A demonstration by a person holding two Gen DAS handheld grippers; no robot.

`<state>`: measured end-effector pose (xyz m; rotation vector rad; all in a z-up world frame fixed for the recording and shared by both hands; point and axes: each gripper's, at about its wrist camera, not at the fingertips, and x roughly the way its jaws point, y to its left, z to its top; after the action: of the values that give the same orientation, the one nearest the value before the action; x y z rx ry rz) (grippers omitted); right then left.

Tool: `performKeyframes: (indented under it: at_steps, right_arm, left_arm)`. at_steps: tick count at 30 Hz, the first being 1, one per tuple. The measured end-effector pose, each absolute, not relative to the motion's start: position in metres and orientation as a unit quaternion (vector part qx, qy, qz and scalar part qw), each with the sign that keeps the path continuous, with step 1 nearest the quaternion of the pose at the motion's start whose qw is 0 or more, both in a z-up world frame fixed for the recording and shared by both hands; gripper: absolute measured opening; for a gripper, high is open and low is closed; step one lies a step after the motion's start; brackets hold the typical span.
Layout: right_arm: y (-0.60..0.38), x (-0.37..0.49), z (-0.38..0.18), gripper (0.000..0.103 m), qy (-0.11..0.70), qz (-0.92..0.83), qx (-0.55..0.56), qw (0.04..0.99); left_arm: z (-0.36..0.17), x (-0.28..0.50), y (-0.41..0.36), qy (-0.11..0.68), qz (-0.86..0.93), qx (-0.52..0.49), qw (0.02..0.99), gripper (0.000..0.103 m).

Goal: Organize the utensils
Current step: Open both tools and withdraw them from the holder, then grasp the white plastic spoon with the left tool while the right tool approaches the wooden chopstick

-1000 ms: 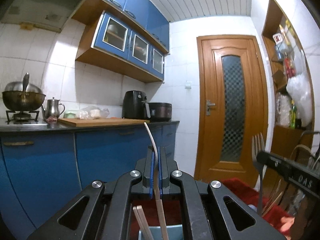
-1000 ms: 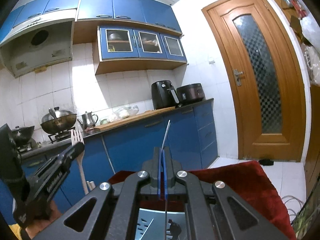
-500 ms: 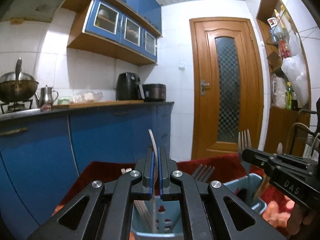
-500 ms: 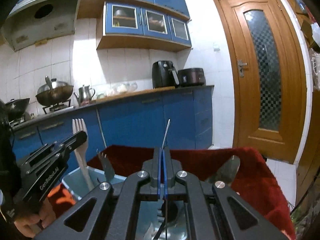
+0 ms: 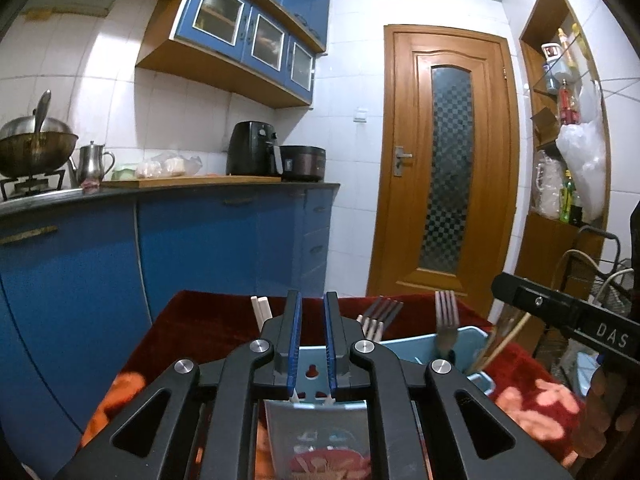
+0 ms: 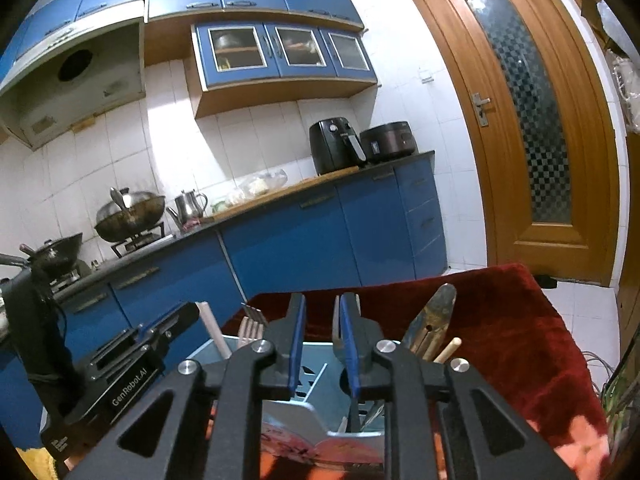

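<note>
Above the light blue utensil holder (image 5: pixel 460 342), both grippers are hovering with their jaws apart and nothing between them. The left gripper (image 5: pixel 311 344) is showing a narrow gap, and the right gripper (image 6: pixel 323 346) is showing a slightly wider one. The holder is standing on a bench covered by a dark red cloth (image 6: pixel 500 320); its lower part is being hidden behind the black gripper bodies in both views. Forks (image 5: pixel 446 316) and pale chopsticks (image 5: pixel 262 312) are standing upright in its compartments, but I cannot tell exactly which compartment is holding which piece. At the right end, a worn spatula (image 6: pixel 434 316) and wooden handles are sticking up. A patterned card (image 5: pixel 320 440) is lying below the jaws, mostly covered and hard to read. The right gripper's body is entering the left view, cut off by the edge.
</note>
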<state>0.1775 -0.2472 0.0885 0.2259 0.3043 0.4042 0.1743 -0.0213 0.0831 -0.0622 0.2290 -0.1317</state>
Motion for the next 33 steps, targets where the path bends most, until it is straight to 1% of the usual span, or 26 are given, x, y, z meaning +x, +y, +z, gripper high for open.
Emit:
performKeyframes:
  at_steps: [7, 17, 27, 33]
  right_arm:
    - [-0.252, 0.155, 0.100, 0.020, 0.157, 0.192, 0.129, 0.960]
    - [-0.261, 0.123, 0.100, 0.020, 0.201, 0.165, 0.123, 0.958]
    - [-0.279, 0.080, 0.092, 0.020, 0.239, 0.162, 0.132, 0.948]
    - [-0.287, 0.060, 0.071, 0.020, 0.291, 0.147, 0.121, 0.937]
  left_arm:
    - [0.096, 0.149, -0.019, 0.124, -0.079, -0.039, 0.988, 0.010]
    - [0.101, 0.114, -0.015, 0.179, -0.079, -0.053, 0.979, 0.010]
    - [0.085, 0.084, -0.031, 0.245, -0.097, -0.043, 0.964, 0.010]
    - [0.062, 0.073, -0.048, 0.304, -0.128, -0.046, 0.943, 0.010]
